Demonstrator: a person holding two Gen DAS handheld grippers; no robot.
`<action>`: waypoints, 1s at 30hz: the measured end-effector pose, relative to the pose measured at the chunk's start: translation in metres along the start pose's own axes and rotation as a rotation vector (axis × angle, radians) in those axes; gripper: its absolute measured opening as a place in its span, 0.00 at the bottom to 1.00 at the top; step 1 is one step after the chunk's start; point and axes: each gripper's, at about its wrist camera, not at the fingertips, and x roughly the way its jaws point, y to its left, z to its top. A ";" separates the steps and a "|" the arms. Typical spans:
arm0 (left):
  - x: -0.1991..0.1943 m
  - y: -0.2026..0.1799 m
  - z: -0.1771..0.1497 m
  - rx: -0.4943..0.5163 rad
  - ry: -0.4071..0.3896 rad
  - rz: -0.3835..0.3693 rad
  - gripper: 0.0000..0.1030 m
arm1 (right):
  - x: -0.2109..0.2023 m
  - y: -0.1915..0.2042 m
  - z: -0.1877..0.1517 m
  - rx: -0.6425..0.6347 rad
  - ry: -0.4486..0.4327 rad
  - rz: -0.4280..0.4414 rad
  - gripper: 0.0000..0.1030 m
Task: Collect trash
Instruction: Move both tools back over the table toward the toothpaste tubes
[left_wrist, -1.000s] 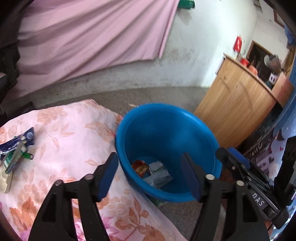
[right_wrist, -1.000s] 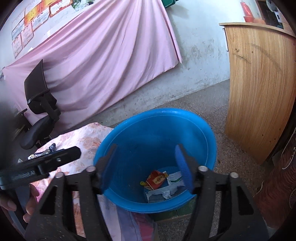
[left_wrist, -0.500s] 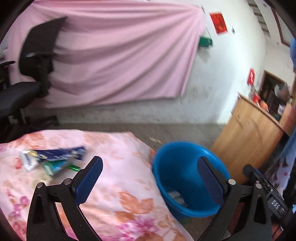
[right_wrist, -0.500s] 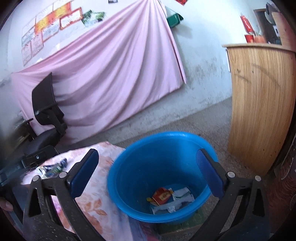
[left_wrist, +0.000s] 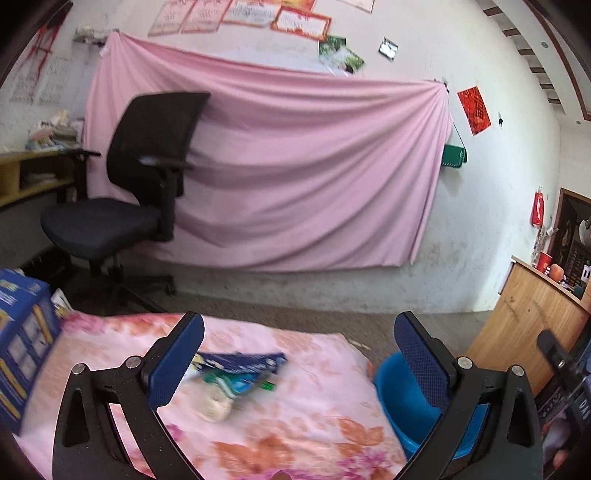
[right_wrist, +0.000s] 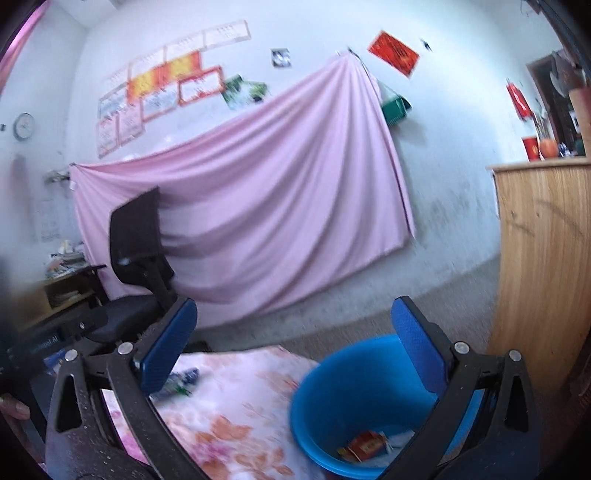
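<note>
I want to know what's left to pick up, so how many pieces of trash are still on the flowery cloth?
About 3, in one overlapping pile: a dark blue wrapper, a green-and-white wrapper under it, and a pale crumpled piece nearest the camera. Blur may hide more.

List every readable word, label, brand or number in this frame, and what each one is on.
Nothing reads with certainty.
"DA...": partial white lettering on the other gripper's body at the left view's edge, cut off.
White lettering on the black gripper body at the right view's left edge: blurred.
Wall certificates, red paper sign, blue box, wrappers on the floral cloth, red packet in the blue basin: too blurred.
</note>
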 end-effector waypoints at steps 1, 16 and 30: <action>-0.005 0.004 0.001 0.009 -0.015 0.011 0.98 | -0.002 0.007 0.002 -0.007 -0.024 0.013 1.00; -0.068 0.067 0.003 0.141 -0.240 0.116 0.98 | -0.017 0.095 0.000 -0.146 -0.211 0.127 1.00; -0.038 0.114 -0.025 0.203 -0.112 0.171 0.98 | 0.024 0.144 -0.027 -0.297 -0.084 0.144 1.00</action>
